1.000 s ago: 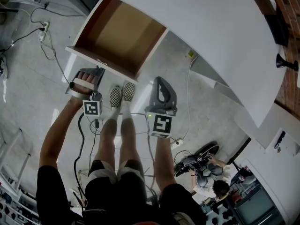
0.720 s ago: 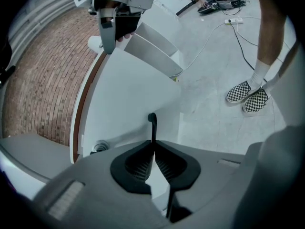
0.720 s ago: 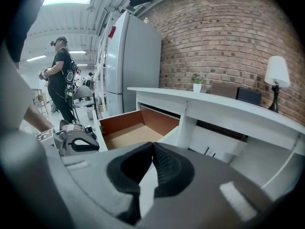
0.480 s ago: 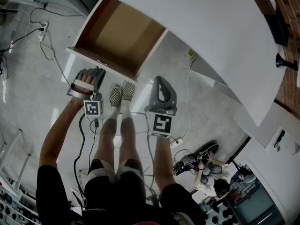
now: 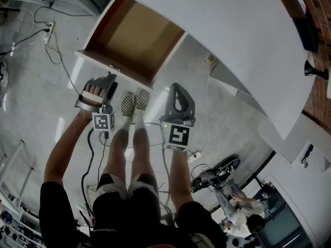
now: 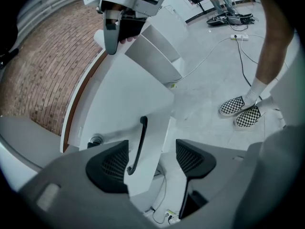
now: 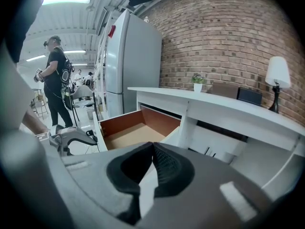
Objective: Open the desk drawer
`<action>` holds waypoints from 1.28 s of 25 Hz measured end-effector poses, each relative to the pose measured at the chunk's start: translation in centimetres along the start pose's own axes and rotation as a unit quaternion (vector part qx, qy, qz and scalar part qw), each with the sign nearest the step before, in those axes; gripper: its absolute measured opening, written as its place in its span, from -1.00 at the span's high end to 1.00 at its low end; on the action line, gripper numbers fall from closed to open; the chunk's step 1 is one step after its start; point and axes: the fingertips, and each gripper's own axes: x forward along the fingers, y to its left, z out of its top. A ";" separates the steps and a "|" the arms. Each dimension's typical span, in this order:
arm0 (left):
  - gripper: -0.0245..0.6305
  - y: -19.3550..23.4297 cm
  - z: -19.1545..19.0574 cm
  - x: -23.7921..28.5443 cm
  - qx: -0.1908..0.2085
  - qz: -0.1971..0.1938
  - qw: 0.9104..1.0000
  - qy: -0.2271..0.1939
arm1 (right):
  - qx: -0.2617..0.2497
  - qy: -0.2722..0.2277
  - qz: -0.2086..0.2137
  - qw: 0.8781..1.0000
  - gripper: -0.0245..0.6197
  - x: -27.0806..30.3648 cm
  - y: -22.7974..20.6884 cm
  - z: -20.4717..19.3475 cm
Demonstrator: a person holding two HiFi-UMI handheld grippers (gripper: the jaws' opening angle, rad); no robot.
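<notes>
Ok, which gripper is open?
The left gripper: its jaws have just been opening, the handle ungripped between them; the right gripper is shut.

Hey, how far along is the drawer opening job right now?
Done: the drawer stands pulled out, its brown inside showing. In hand: the left gripper has just been opening its jaws, with the handle between them, unpressed. The right gripper is shut and empty. Nothing obvious is left.

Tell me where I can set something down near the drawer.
The open drawer is bare inside, wall to wall. The desk top above it is bare too. Crowded: cables on the floor left of the drawer, shoes right before its front.
</notes>
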 end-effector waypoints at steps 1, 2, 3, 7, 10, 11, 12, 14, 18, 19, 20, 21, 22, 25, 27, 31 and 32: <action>-0.06 0.1 0.1 -0.2 -0.001 0.001 1.000 -0.002 | -0.001 -0.001 0.001 1.000 0.91 0.0 0.0 0.1; -0.06 0.2 0.2 -0.4 -0.004 0.000 1.000 -0.003 | -0.002 -0.001 0.001 1.000 0.91 -0.1 0.0 0.3; -0.06 0.3 0.2 -0.6 -0.008 -0.002 1.000 -0.003 | -0.003 -0.002 0.002 1.000 0.91 -0.1 -0.1 0.4; -0.06 0.6 0.1 -1.7 -0.033 -0.013 0.999 0.001 | -0.004 -0.004 0.003 1.000 0.91 -0.1 0.2 1.2; -0.04 1.1 0.4 -3.0 -0.052 -0.015 0.999 0.005 | -0.005 -0.001 0.006 1.000 0.91 -0.6 0.6 1.7; -0.01 1.2 0.5 -3.5 -0.060 -0.018 0.998 0.007 | -0.006 -0.001 0.007 1.000 0.91 -0.7 0.7 1.9; 0.03 1.4 0.6 -3.8 -0.068 -0.020 0.997 0.008 | -0.007 -0.003 0.007 1.000 0.91 -0.8 0.8 2.1; 0.05 2.3 0.8 -4.5 -0.083 -0.020 0.996 0.010 | -0.009 -0.007 0.007 1.000 0.91 -1.1 0.7 2.8; 0.08 6.4 1.4 -5.9 -0.111 0.000 0.994 0.012 | -0.012 -0.010 0.005 1.000 0.91 -1.9 0.2 4.9; 0.11 7.8 1.5 -6.2 -0.115 0.011 0.993 0.012 | -0.012 -0.014 0.003 1.000 0.91 -2.1 0.0 5.6; 0.13 9.2 1.6 -6.6 -0.121 0.022 0.992 0.011 | -0.011 -0.017 0.001 1.000 0.91 -2.4 -0.2 6.3; 0.15 10.6 1.8 -7.1 -0.130 0.033 0.991 0.009 | -0.011 -0.021 0.000 1.000 0.91 -2.7 -0.3 7.1; 0.19 12.1 2.0 -7.6 -0.141 0.042 0.989 0.008 | -0.011 -0.023 -0.002 1.000 0.91 -3.1 -0.5 7.8; 0.27 16.0 2.2 -9.0 -0.185 0.065 0.981 0.010 | -0.011 -0.032 -0.006 0.999 0.91 -4.2 -0.9 9.9; 0.31 18.5 2.3 -9.9 -0.209 0.082 0.974 0.013 | -0.011 -0.038 -0.009 0.999 0.91 -5.0 -1.3 11.4; 0.37 23.2 2.7 -11.6 -0.265 0.110 0.958 0.007 | -0.013 -0.054 -0.016 0.998 0.91 -6.5 -2.0 14.6; 0.40 24.4 2.9 -12.1 -0.281 0.115 0.953 0.003 | -0.015 -0.059 -0.018 0.998 0.91 -6.8 -2.1 15.4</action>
